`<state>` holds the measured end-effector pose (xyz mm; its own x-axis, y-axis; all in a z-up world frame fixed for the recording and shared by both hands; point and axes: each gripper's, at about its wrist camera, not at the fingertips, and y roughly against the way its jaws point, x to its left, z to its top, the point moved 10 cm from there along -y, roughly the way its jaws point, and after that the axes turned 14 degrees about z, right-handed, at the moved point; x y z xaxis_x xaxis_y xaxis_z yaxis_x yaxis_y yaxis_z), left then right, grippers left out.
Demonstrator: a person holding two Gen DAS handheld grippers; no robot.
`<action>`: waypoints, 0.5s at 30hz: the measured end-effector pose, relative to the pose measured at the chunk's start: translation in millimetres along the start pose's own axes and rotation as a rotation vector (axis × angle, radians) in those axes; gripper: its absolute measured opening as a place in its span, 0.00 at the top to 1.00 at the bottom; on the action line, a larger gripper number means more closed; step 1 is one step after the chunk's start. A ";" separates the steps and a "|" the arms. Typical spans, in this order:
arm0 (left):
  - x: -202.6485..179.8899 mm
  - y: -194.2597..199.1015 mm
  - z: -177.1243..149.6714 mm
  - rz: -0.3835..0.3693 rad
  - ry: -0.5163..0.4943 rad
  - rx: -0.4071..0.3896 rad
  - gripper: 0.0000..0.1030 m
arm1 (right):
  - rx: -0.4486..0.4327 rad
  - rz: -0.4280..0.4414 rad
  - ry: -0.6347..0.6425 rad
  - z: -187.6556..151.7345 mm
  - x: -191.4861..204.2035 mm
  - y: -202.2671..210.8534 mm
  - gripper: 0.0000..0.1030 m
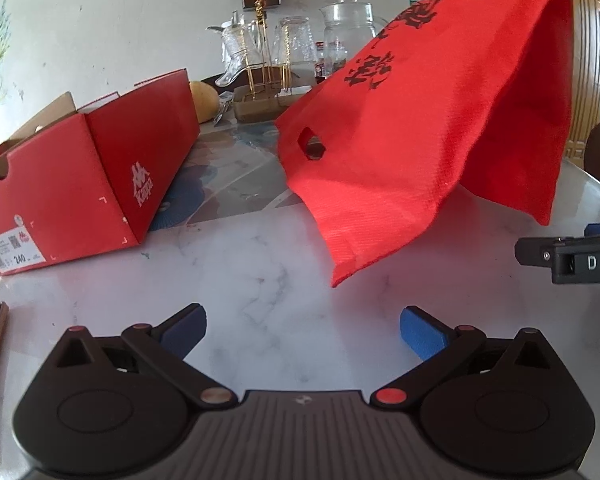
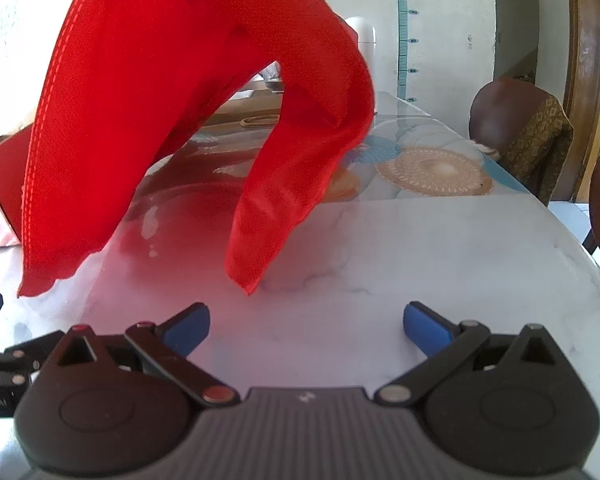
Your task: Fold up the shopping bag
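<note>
The left gripper (image 1: 303, 330) is spread wide with nothing between its blue pads, low over the marble table (image 1: 240, 264). The right gripper (image 2: 306, 326) is likewise wide and empty. The red shopping bag (image 1: 432, 120) stands draped in an arch toward one o'clock of the left gripper, with a red shoe box (image 1: 88, 176) at ten o'clock.

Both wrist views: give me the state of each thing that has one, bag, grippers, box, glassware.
Bag: draped in an arch, unfolded, lower corners near the table, held by neither gripper.
Left gripper: open, empty, short of the bag.
Right gripper: open, empty, short of the bag.
Shoe box: lid open, standing on the table.
Glass jug: lid on.
Tumbler: upside down on a gold rack.
</note>
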<state>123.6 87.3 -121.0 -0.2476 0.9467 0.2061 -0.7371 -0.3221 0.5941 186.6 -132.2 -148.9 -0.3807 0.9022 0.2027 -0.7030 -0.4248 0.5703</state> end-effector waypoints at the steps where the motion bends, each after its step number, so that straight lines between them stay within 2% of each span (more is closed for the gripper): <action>1: 0.4 0.3 0.1 -0.005 0.006 -0.001 0.00 | -0.001 0.002 -0.002 0.0 0.1 -0.1 0.00; 4: -0.3 3.0 0.9 -0.024 0.010 -0.017 0.00 | -0.018 0.016 -0.022 0.4 -1.8 2.3 0.00; 15: -0.7 5.4 2.6 -0.009 0.004 -0.031 0.00 | -0.026 0.010 -0.037 1.8 -2.8 0.9 0.00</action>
<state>121.5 84.9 -116.0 -0.2431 0.9496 0.1980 -0.7586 -0.3133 0.5712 188.1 -134.9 -147.6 -0.3652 0.9000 0.2379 -0.7148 -0.4348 0.5478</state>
